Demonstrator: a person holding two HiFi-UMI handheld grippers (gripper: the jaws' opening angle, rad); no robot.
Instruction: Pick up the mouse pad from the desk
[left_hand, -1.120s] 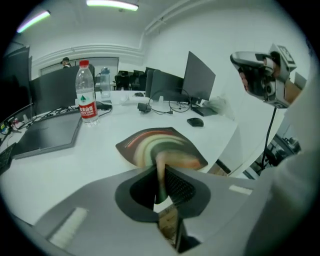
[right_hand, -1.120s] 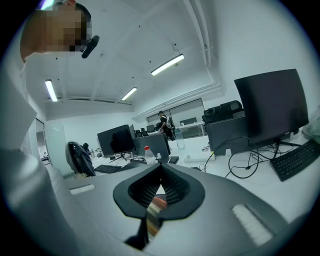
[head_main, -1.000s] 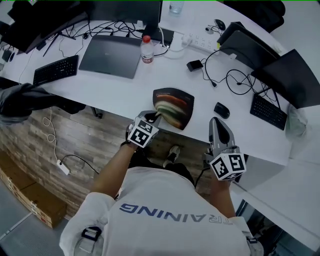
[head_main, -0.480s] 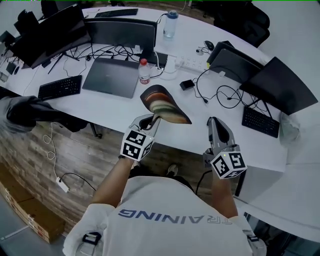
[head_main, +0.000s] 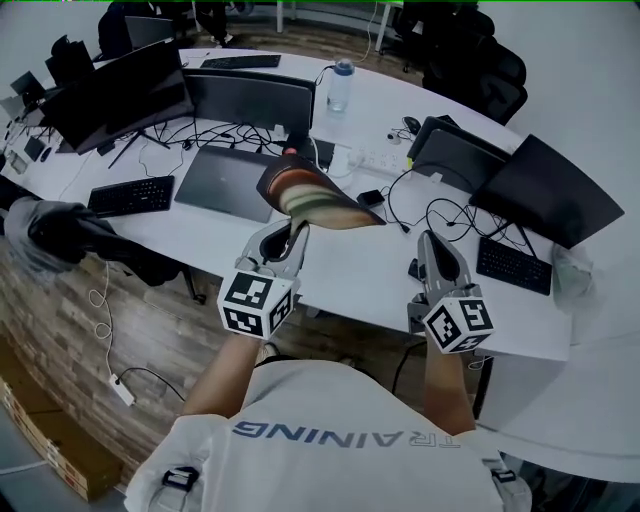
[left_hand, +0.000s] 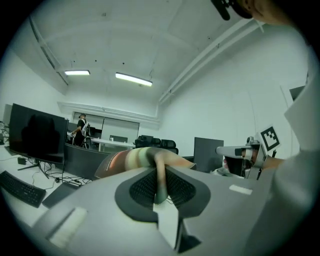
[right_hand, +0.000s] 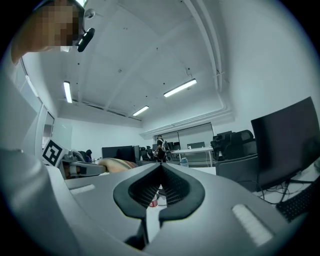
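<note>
Aloft, left tool (head_main: 295, 233) pinches mouse pad (head_main: 318, 198), its gripped edge hidden; right tool (head_main: 431, 246) closed, empty.

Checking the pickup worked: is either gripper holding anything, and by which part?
The left gripper pinches the mouse pad by its near edge; the right gripper holds nothing.

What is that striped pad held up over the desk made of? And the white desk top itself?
Mouse pad: it looks like soft, flexible foam or rubber with a matte printed fabric face. It bends in a curve from the edge that the left gripper pinches.
Desk: a smooth white board with a faint sheen, probably laminate. Its core cannot be told.
</note>
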